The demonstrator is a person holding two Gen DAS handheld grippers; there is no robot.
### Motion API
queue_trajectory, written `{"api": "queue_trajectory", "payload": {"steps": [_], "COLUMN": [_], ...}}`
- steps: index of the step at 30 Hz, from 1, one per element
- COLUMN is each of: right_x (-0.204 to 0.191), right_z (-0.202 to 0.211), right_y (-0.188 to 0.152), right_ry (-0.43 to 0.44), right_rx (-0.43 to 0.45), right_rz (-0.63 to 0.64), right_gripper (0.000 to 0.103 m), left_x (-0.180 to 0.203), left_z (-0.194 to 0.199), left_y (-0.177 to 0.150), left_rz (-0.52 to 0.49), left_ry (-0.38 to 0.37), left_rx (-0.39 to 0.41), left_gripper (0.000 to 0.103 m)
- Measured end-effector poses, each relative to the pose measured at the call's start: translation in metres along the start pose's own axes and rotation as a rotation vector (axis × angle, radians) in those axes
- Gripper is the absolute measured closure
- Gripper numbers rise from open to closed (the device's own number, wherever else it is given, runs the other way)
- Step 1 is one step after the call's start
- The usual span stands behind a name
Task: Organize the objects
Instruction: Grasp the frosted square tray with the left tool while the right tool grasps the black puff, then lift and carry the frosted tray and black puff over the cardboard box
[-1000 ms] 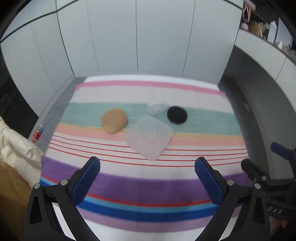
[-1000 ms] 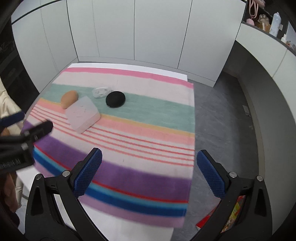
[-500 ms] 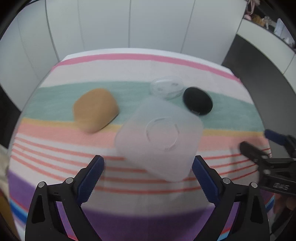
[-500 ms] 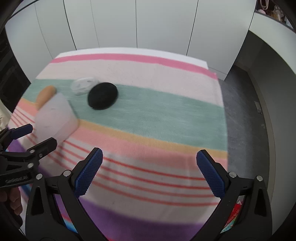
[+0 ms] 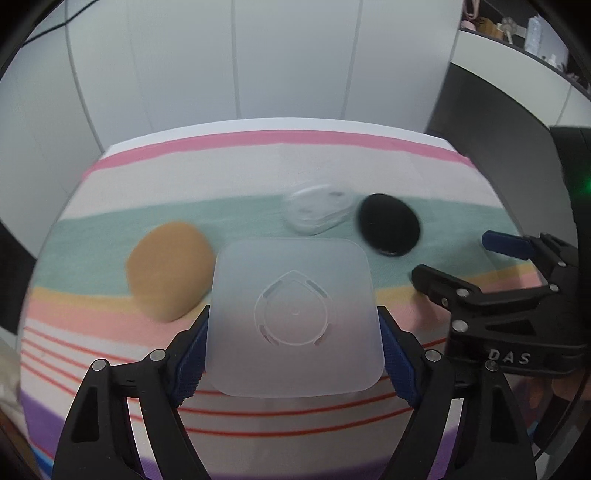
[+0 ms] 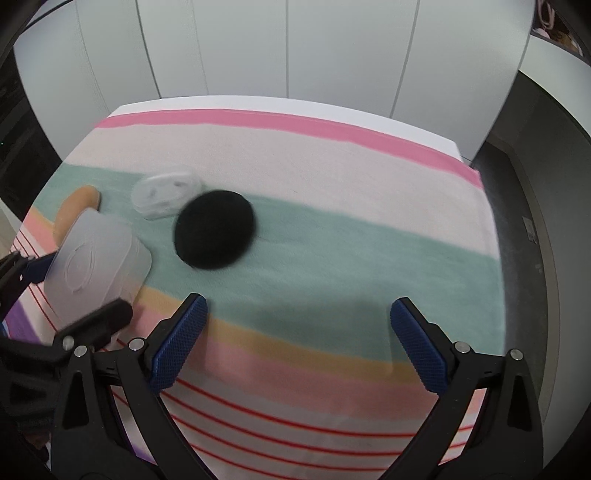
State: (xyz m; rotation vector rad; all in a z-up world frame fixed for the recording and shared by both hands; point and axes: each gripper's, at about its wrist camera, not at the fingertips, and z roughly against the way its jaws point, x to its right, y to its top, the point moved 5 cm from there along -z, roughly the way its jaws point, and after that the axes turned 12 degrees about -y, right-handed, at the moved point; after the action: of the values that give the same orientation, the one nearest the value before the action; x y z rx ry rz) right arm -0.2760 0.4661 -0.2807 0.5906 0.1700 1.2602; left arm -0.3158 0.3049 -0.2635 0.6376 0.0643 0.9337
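Note:
A frosted square plastic box (image 5: 293,317) stands on the striped cloth, also seen in the right wrist view (image 6: 98,264). My left gripper (image 5: 293,358) straddles it, open, with a blue pad at each side; contact is unclear. A tan puff (image 5: 168,269) lies to its left, a clear round lid (image 5: 319,210) and a black round puff (image 5: 388,229) behind it. My right gripper (image 6: 295,347) is open and empty, hovering right of the box, with the black puff (image 6: 214,234) ahead of it. It also shows in the left wrist view (image 5: 476,266).
The striped cloth (image 6: 351,240) covers a table with white cabinet doors (image 6: 332,48) behind. A grey floor (image 6: 524,229) lies past the right edge. A shelf with small items (image 5: 517,26) is at the upper right.
Both grippers moved forward over the table. My left gripper came down around the frosted box and narrowed towards its sides. My right gripper drew nearer to the black puff.

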Motion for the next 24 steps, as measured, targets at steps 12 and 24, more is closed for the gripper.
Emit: {"api": "queue_trajectory", "payload": {"steps": [12, 24], "right_x": [-0.055, -0.016], "right_z": [0.001, 0.041], "right_y": [0.031, 0.009], "right_ry": [0.050, 0.018], "right_rx": [0.063, 0.027], "right_rz": [0.066, -0.036], "right_gripper": [0.050, 0.054], "left_x": [-0.020, 0.003], "left_z": [0.011, 0.052], "left_y": [-0.001, 0.006], "left_rz": [0.057, 0.021], "left_ry": [-0.004, -0.003], "left_rx": [0.014, 0.037], "left_gripper": [0.020, 0.020]}}
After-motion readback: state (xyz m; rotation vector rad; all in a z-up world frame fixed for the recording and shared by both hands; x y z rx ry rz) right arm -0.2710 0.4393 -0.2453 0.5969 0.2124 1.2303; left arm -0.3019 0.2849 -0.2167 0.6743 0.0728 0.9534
